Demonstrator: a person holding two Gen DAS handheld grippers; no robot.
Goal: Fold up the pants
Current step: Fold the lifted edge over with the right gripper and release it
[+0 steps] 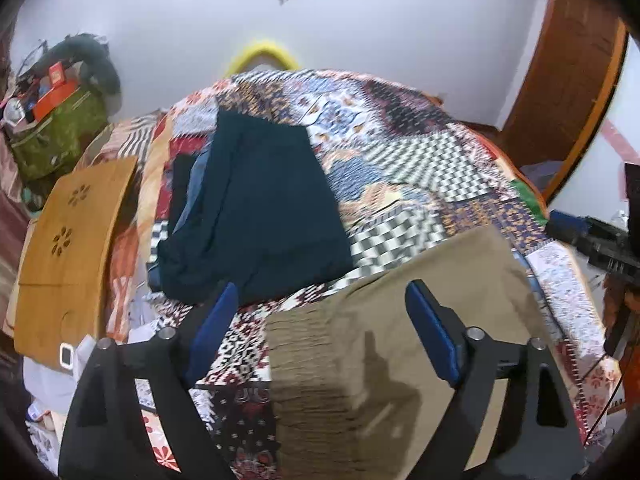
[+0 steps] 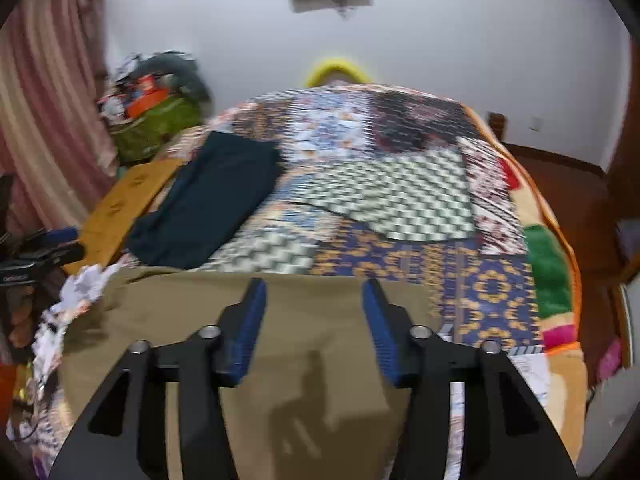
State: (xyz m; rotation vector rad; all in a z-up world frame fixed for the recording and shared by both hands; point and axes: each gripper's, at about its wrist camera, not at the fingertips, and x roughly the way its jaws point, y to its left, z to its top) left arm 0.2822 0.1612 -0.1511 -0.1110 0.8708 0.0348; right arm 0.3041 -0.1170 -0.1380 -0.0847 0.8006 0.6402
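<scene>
Khaki pants (image 1: 400,360) lie under both spread claws, left (image 1: 320,316) and right (image 2: 314,312), near stacked dark clothes (image 1: 260,208).

L claw (image 1: 320,304) & R claw (image 2: 314,300) both spread wide, nothing gripped.

Left gripper (image 1: 320,304) is spread wide over the near end of the khaki pants (image 1: 384,340) on the patchwork quilt (image 1: 400,152) (pretty blurry), with folded dark teal pants (image 1: 256,208) farther back left.
</scene>
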